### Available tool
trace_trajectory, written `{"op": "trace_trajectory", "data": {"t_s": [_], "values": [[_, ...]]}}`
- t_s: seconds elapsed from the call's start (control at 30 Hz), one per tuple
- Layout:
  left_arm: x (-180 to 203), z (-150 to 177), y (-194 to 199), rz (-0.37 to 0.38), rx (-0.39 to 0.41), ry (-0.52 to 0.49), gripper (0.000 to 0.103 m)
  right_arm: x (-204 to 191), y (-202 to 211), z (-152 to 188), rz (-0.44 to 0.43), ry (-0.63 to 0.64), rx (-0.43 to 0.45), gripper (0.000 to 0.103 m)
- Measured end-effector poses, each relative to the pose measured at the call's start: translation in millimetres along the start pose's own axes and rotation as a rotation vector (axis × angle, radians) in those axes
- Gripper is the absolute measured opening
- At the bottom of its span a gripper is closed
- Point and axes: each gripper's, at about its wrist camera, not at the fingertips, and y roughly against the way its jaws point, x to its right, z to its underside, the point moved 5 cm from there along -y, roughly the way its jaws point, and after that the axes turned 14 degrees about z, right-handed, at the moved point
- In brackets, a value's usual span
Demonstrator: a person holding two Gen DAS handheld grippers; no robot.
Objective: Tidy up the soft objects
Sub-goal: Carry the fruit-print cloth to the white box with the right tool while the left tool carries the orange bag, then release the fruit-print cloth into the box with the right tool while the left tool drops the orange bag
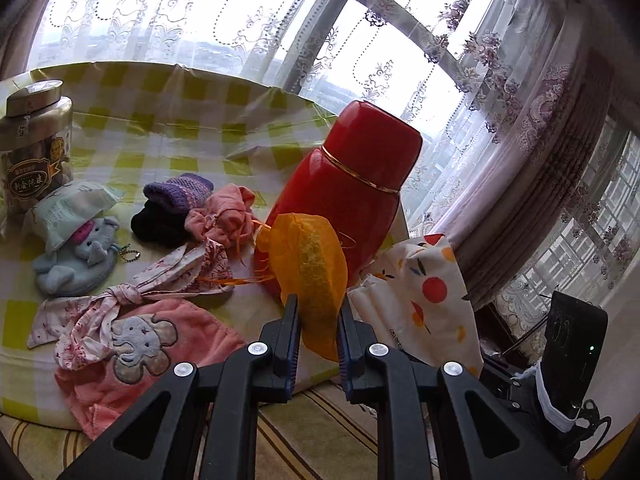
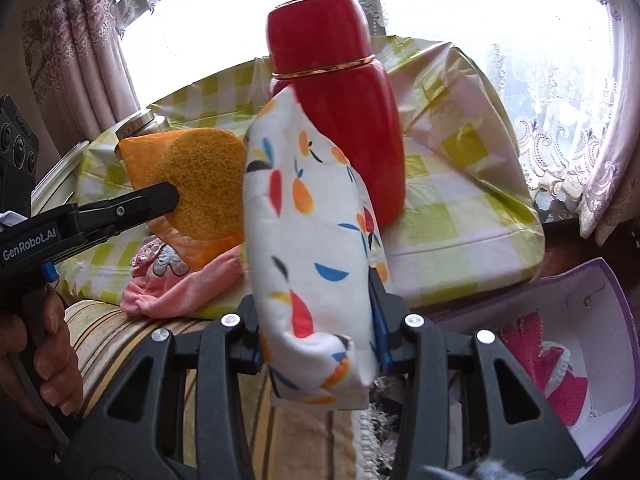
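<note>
On the far left of the checked worktop (image 1: 132,120) stands a clear jar (image 1: 36,148) with a metal lid and a dark label. Just in front of it lies a pale wipes packet (image 1: 68,208), and a grey plush elephant (image 1: 76,256) with a bead chain rests against the packet's near edge. Further right lie a purple knitted piece (image 1: 180,192) on a black one (image 1: 156,228), touching a bunched pink cloth (image 1: 228,216). Nearer, a knotted floral scarf (image 1: 124,296) lies over a pink towel (image 1: 132,352) with an elephant patch, which hangs over the worktop's near edge.

The left gripper (image 1: 316,312) has its jaws pressed nearly together, pinching an orange mesh pouch (image 1: 312,276) that hangs in the air in front of a tall red flask (image 1: 348,200). In the right wrist view the left gripper (image 2: 172,196) comes in from the left, a hand (image 2: 52,360) around its handle, with the orange pouch (image 2: 192,184) held above the pink towel (image 2: 180,284).

The right gripper (image 2: 316,320) has its jaws partly spread, clamped on a white pouch (image 2: 312,240) printed with orange, red and blue shapes, held upright in front of the red flask (image 2: 340,100). The same pouch (image 1: 428,292) shows at the right in the left wrist view, near the orange one.

At the far right, below the worktop, an open purple box (image 2: 592,300) holds a red cloth (image 2: 548,364).
</note>
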Motion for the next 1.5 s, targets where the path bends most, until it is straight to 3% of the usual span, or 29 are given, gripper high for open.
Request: {"op": "trace_trajectory", "data": {"t_s": [0.43, 0.77, 0.87, 0.93, 1.2, 1.5], "values": [[83.2, 47.9, -49.5, 0.156, -0.182, -0.073, 0.017, 137.5, 30.2, 48.2, 0.220, -0.133, -0.064, 0.045], [135.7, 91.4, -79.3, 0.277, -0.347, -0.101, 0.017, 208.7, 40.2, 87.7, 0.342, -0.201, -0.148, 0.045], [144.9, 105.0, -89.0, 0.304, -0.416, -0.092, 0.022, 223.7, 42.7, 96.7, 0.370, -0.223, -0.174, 0.046], [147.4, 111.6, -93.9, 0.293, -0.450, -0.102, 0.038, 231.0, 43.0, 102.1, 0.382, -0.235, -0.195, 0.046], [146.1, 112.4, -92.7, 0.278, -0.439, -0.104, 0.043, 242.2, 50.0, 106.5, 0.402, -0.258, -0.196, 0.053], [125.2, 92.5, -79.5, 0.228, -0.373, -0.090, 0.043, 211.4, 46.0, 93.8, 0.345, -0.206, -0.179, 0.053]]}}
